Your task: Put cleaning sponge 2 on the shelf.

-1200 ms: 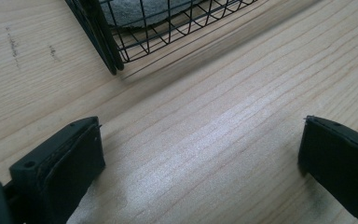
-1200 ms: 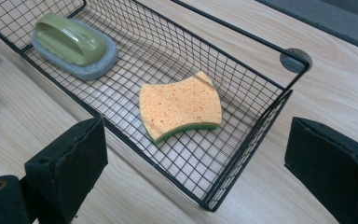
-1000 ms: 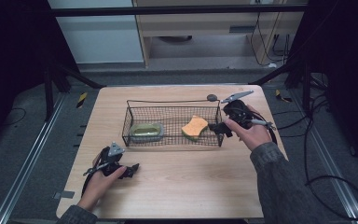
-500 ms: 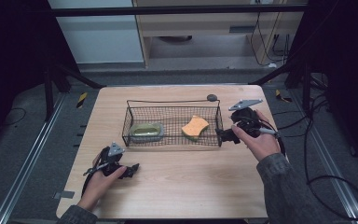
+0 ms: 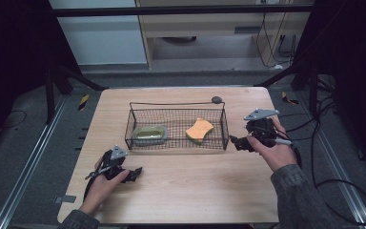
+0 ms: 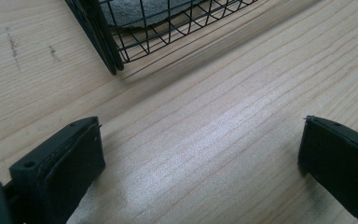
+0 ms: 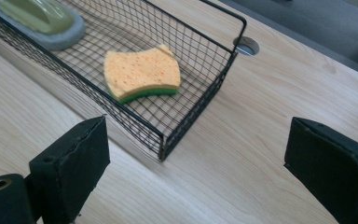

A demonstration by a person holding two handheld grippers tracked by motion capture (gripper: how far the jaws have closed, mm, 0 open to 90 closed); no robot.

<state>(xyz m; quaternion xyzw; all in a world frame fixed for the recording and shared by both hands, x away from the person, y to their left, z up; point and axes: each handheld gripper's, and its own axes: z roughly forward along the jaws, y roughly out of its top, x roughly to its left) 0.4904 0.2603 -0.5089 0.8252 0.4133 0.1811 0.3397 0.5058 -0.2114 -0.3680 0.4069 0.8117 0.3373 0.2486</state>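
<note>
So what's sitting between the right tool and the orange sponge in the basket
Only the wire basket's end wall and bare wood. In the right gripper view the open right tool looks past the basket's corner to the orange sponge.

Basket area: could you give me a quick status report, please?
Left gripper open, empty, near the wire basket. Right gripper open, empty, beside its right end. Orange sponge and green scrubber inside. Nothing in the way.

Wire basket (image 5: 176, 106) on table (image 5: 190, 191); orange sponge (image 5: 199, 129), green scrubber (image 5: 149, 133) inside.

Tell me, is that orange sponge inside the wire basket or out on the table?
Inside. The orange sponge lies flat on the mesh floor of the wire basket, near its right end, walls all around.
</note>
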